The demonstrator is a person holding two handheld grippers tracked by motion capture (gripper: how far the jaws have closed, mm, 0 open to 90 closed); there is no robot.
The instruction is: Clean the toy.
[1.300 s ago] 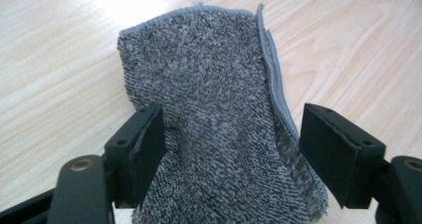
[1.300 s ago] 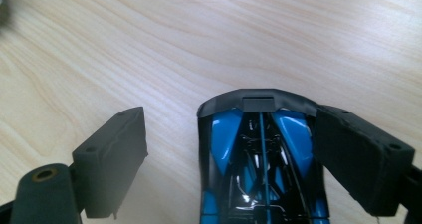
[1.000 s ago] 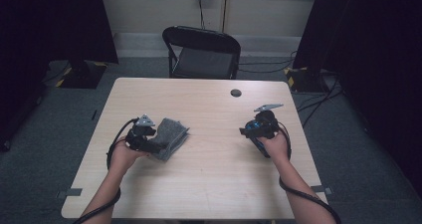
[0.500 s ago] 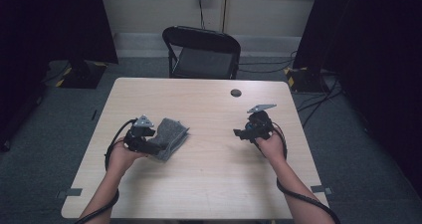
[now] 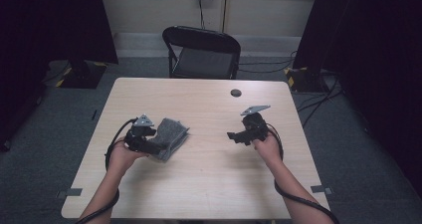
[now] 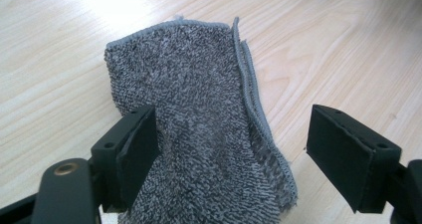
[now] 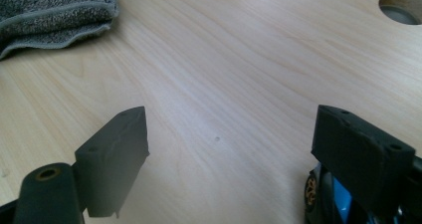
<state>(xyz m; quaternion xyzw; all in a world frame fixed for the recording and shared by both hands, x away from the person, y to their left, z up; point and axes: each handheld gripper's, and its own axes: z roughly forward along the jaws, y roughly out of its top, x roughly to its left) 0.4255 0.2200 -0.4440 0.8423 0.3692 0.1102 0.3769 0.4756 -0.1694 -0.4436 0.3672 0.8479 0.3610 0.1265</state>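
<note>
Wooden table: left gripper spread astride towel; right gripper spread, hovering.

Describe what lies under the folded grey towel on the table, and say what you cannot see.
The grey towel lies folded in layers on the wooden table; bare wood shows all round it. The open left gripper hovers over it. Whatever sits between or beneath the folds is covered.
</note>
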